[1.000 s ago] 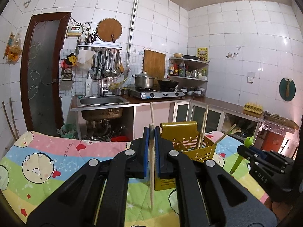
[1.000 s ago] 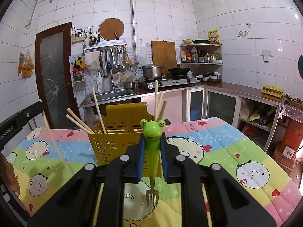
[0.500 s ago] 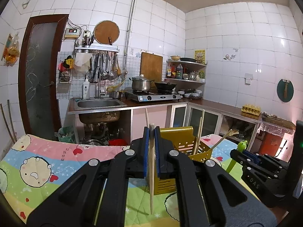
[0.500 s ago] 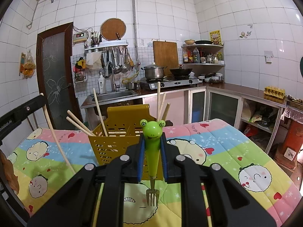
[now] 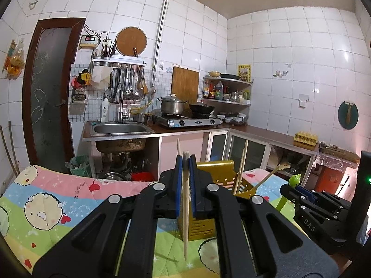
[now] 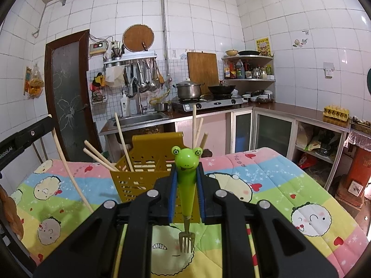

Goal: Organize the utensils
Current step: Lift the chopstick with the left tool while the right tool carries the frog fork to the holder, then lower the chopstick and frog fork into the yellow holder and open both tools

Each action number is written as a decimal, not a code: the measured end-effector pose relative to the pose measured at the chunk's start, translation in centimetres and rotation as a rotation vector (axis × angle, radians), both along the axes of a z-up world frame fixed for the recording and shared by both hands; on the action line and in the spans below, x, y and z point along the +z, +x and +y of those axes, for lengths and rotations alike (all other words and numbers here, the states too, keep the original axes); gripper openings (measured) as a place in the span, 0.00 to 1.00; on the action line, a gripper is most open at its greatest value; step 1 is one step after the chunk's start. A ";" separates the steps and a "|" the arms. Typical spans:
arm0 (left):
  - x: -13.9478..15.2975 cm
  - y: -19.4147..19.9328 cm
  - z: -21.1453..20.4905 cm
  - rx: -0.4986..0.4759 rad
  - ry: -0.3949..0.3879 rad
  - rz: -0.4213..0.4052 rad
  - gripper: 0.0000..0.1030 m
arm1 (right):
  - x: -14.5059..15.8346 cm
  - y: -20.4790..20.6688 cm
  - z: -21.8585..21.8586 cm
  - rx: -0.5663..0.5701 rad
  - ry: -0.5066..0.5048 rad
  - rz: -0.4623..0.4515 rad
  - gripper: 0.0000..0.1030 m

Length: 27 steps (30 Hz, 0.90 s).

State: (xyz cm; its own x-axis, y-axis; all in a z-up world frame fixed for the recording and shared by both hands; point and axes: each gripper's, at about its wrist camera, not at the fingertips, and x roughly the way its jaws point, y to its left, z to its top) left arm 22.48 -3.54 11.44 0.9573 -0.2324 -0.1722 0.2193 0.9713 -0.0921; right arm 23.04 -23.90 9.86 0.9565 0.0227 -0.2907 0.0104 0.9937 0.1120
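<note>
Blocking the near wall of the yellow utensil basket (image 6: 148,173), the right gripper (image 6: 186,194) pinches a frog-headed green fork (image 6: 186,162), tines down. Only the left wrist view shows the left gripper (image 5: 185,185) clamped on a wooden chopstick (image 5: 185,220) above the cartoon quilt (image 5: 46,199); "DAS" reads on the right gripper's side, while the right wrist view catches lettering ending "obot.AI".

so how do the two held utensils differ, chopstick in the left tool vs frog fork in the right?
The chopstick is plain pale wood, long and thin; the fork is short, with a green frog-head handle and metal tines. The chopstick tapers to a bare tip; the fork ends in prongs. Both are clamped near upright, lower ends down, above the quilt.
</note>
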 end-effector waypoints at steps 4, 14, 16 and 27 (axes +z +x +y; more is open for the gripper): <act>1.4 -0.1 0.2 -0.010 -0.032 -0.017 0.05 | 1.2 -0.2 -0.3 -0.001 0.010 -0.028 0.15; 6.5 0.7 -0.6 -0.029 -0.073 -0.094 0.04 | 6.8 -0.7 -0.1 0.014 0.033 -0.142 0.15; 7.5 1.1 -1.0 -0.025 -0.076 -0.118 0.04 | 7.9 -0.5 0.1 0.016 0.026 -0.168 0.15; 9.7 5.2 -3.1 -0.006 -0.074 -0.173 0.04 | 11.3 4.2 0.9 0.010 0.022 -0.208 0.15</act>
